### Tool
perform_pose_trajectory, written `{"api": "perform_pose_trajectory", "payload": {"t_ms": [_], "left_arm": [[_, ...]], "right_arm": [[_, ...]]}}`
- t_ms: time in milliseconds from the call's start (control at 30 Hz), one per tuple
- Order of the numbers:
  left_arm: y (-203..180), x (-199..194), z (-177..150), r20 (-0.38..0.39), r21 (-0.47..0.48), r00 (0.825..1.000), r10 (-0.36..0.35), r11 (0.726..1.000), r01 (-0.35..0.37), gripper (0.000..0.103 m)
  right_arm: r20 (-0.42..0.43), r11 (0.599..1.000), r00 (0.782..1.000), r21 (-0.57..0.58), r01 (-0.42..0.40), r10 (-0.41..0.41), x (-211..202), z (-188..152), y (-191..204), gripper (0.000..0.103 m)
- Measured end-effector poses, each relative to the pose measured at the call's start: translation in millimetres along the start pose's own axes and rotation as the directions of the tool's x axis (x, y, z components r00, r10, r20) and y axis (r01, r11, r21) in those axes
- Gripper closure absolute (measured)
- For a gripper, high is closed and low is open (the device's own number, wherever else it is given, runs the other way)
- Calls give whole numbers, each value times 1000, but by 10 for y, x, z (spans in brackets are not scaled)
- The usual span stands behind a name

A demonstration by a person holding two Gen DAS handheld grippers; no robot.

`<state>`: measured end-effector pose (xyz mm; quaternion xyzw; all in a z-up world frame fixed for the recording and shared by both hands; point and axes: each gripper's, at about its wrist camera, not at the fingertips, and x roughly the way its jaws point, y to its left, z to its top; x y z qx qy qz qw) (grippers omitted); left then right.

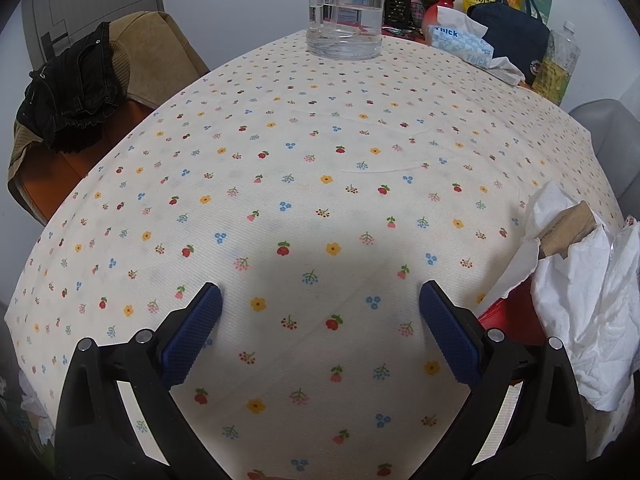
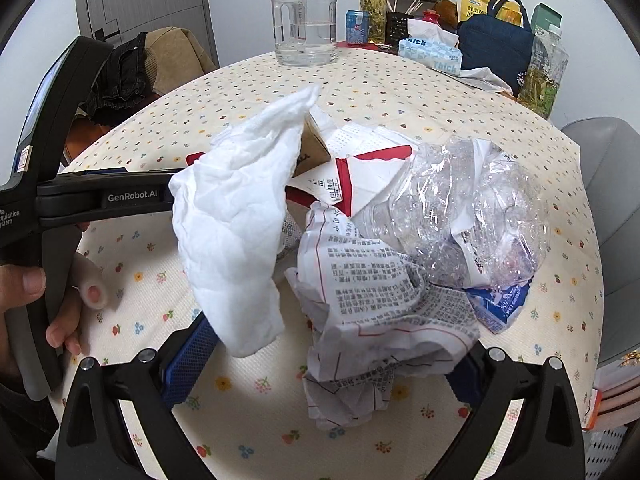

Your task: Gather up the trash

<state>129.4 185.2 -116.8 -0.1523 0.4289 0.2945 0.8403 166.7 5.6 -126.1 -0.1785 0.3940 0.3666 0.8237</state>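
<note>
Trash pile (image 2: 380, 240) is gathered at the table's (image 1: 280, 140) right edge but not yet removed; left gripper (image 1: 320, 320) is held wide and empty, right gripper (image 2: 328, 360) spread around crumpled paper (image 2: 368, 320).

Desk (image 1: 320, 152): covered by cream cloth printed with small flowers. Far edge, top centre: clear water jug (image 1: 344, 8), partly filled. Upper right: tissue pack (image 1: 460, 42), navy bag (image 1: 516, 28), plastic bottle (image 1: 556, 64). Right wrist view, frame centre: trash heap with white tissue (image 2: 236, 216), crumpled printed paper (image 2: 372, 312), crushed clear bottle (image 2: 460, 208).
</note>
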Motion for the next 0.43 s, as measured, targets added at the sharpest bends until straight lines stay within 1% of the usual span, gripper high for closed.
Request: {"api": "perform_pose_trajectory", "payload": {"t_ms": [433], "left_arm": [[-2,-1,-3,0,2,1000,4,1000,-4,5]], "right_arm": [[0,1000,1000,0,0,0,0,1,3,7]]}}
